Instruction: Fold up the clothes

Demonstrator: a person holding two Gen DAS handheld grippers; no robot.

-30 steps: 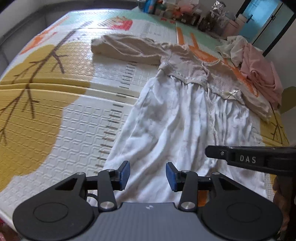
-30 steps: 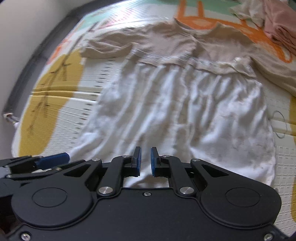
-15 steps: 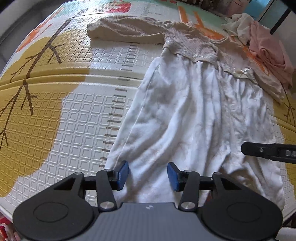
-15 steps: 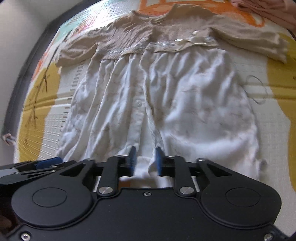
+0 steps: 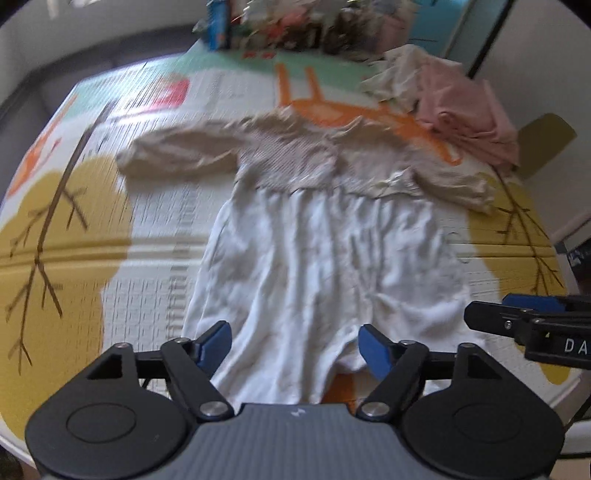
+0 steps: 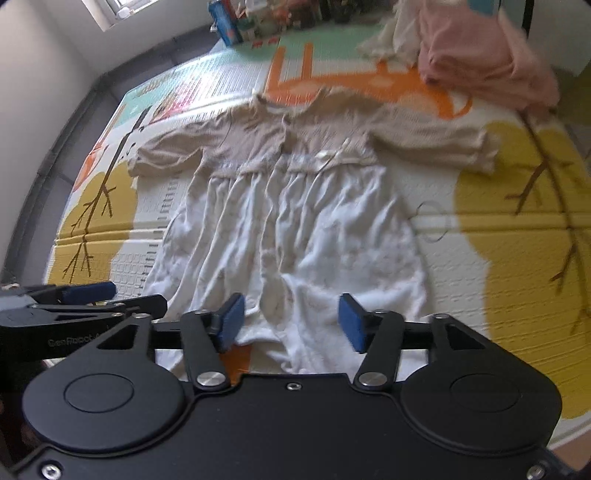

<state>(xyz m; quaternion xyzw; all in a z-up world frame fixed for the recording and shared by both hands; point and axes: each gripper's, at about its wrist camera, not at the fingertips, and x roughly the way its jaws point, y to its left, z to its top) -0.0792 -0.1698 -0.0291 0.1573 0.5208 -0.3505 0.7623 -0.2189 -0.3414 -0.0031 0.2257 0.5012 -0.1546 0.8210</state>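
Observation:
A small dress (image 5: 325, 251) (image 6: 291, 221) lies spread flat on the play mat, beige top and sleeves at the far end, white skirt toward me. My left gripper (image 5: 295, 347) hangs open above the skirt's near hem, nothing between its blue pads. My right gripper (image 6: 291, 323) is open too, over the hem a little to the right. Each gripper shows at the edge of the other's view: the right one (image 5: 524, 317), the left one (image 6: 85, 299).
A pile of pink and cream clothes (image 5: 461, 107) (image 6: 480, 55) sits at the mat's far right corner. Boxes and toys (image 6: 258, 22) line the far edge. The patterned mat (image 5: 74, 229) lies bare left and right of the dress; its near edge is just below the grippers.
Both grippers opened wide; the right one was nearly shut on the hem a second ago. Both pulled back and up, so the whole dress now shows, laid out flat.

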